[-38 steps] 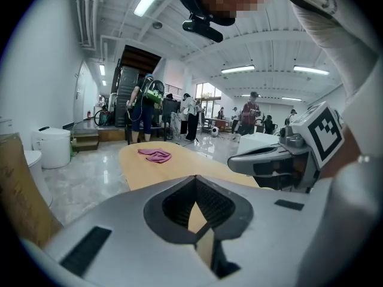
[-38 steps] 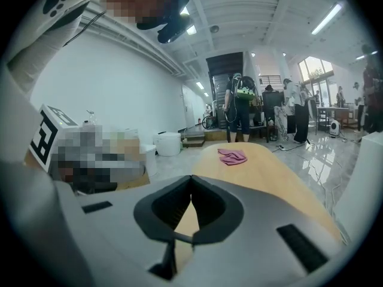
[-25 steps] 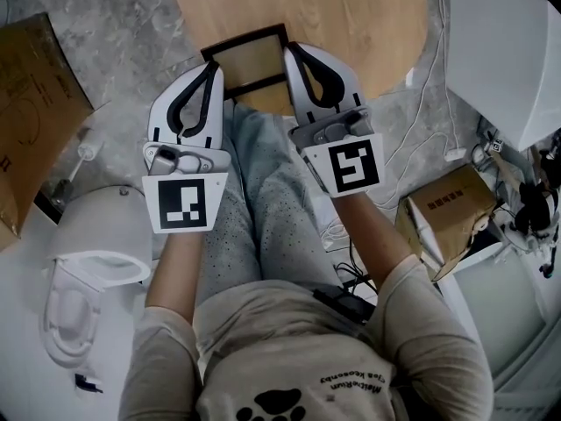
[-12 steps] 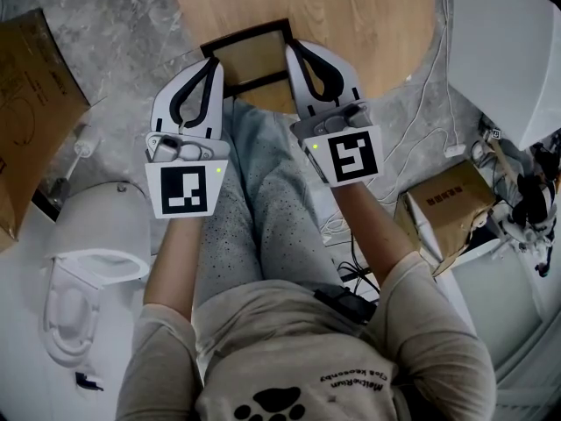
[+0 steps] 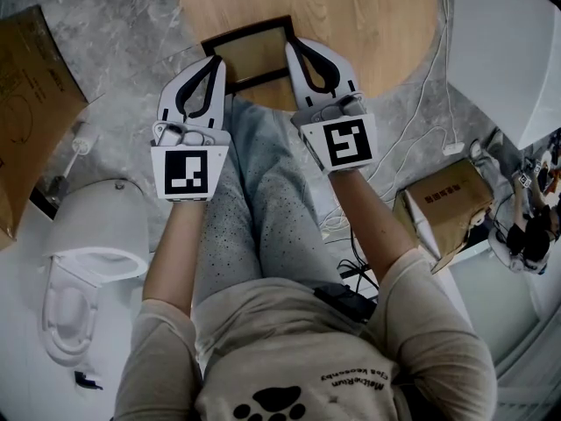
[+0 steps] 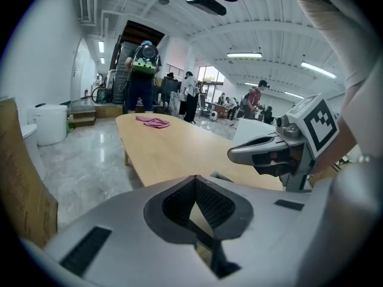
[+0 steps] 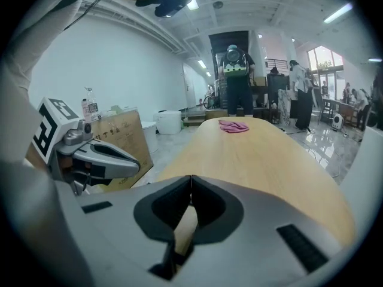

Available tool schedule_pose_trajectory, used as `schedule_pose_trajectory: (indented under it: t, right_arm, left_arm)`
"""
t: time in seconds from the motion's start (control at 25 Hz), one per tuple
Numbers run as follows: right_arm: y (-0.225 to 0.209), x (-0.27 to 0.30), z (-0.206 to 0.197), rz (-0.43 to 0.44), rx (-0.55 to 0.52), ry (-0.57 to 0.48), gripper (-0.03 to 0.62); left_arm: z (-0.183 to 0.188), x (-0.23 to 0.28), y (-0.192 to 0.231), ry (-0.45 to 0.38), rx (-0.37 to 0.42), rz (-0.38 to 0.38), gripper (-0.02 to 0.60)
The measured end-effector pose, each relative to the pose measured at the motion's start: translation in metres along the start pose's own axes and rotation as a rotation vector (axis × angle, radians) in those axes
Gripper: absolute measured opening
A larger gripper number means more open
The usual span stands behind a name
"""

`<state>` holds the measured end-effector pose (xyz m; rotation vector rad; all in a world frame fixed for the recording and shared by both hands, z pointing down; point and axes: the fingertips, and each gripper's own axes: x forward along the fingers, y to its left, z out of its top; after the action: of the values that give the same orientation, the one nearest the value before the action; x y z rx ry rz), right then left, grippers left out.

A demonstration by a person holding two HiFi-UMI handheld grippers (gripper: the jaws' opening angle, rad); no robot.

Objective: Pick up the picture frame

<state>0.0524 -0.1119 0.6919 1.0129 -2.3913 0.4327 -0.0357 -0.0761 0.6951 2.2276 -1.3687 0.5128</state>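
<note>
- Wood-grain table top [image 5: 351,16] carries the picture frame [image 5: 252,55], a dark-edged frame with a tan panel. It lies flat at the table's near end, just ahead of the person's knees.
- Left gripper [image 5: 215,60] sits beside the frame's left edge. Its jaws are closed tip to tip with nothing pinched between them, and the left gripper view shows only a strip of frame and table through the gap behind the tips.
- Right gripper [image 5: 292,44] sits at the frame's right edge and overlaps it slightly in the head view. Its jaws also meet at the tips and hold nothing.
- Step in hand, as I judge it — the approach. Both grippers flank the frame and point down toward it, but neither has a grip yet, so the pick-up itself is not begun.
- Next move likely calls for parting at least 1 pair of jaws, then working 1 jaw under a rail of the frame and the other over it. The frame lies flat and its rails look thin, so a shallow angle at the edge seems needed — otherwise the frame may slide across the smooth top.
- Count: 1 picture frame, 2 grippers, 1 table, 1 pink cloth [image 7: 234,126] far down the table, 2 cardboard boxes [image 5: 31,103] on the floor with 1 at each side, and 1 white bin [image 5: 96,235].
</note>
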Motion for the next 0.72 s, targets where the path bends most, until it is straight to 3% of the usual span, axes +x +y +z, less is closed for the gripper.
schedule_pose_trajectory:
  t: [0.56,0.68,0.72]
  right_arm:
    - [-0.008,0.009,-0.041,-0.019,0.063,0.123,0.016]
    - [-0.011,0.013,-0.054,-0.028,0.097,0.181,0.128]
    - [-0.012,0.014,-0.058,-0.030,0.114,0.201,0.129]
  left_arm:
    - [-0.034,0.011,0.001,0.080,0.001,-0.025,0.009]
    - [-0.042,0.010,0.002,0.097,-0.008,-0.029,0.009]
    - [-0.044,0.010,0.002,0.101,-0.010,-0.030,0.009]
